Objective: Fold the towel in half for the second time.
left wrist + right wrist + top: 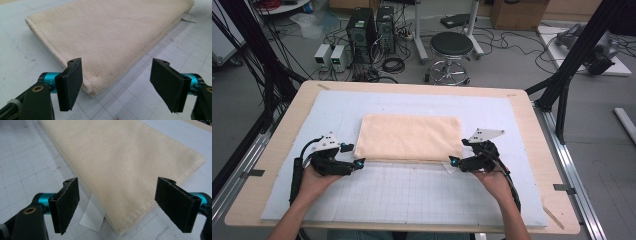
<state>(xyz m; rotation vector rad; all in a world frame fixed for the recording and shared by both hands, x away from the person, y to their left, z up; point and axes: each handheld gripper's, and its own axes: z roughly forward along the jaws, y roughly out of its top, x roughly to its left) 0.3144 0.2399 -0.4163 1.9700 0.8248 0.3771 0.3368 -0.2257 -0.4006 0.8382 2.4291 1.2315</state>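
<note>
A folded cream towel (412,137) lies flat on the pale gridded mat (412,195) in the middle of the table. My left gripper (353,156) stands open at the towel's near left corner (92,91), its jaws spread wide with the corner between them and nothing held. My right gripper (458,161) is open at the near right corner (122,226), jaws apart on either side of it. A white label (92,216) sticks out from under the towel (120,162) there. The towel (110,32) shows stacked layers along its edge.
The mat covers most of a wooden table (532,130). Beyond the far edge the floor holds a black stool (451,55), computer towers (369,35) and loose cables. A black frame post (579,55) rises at the right.
</note>
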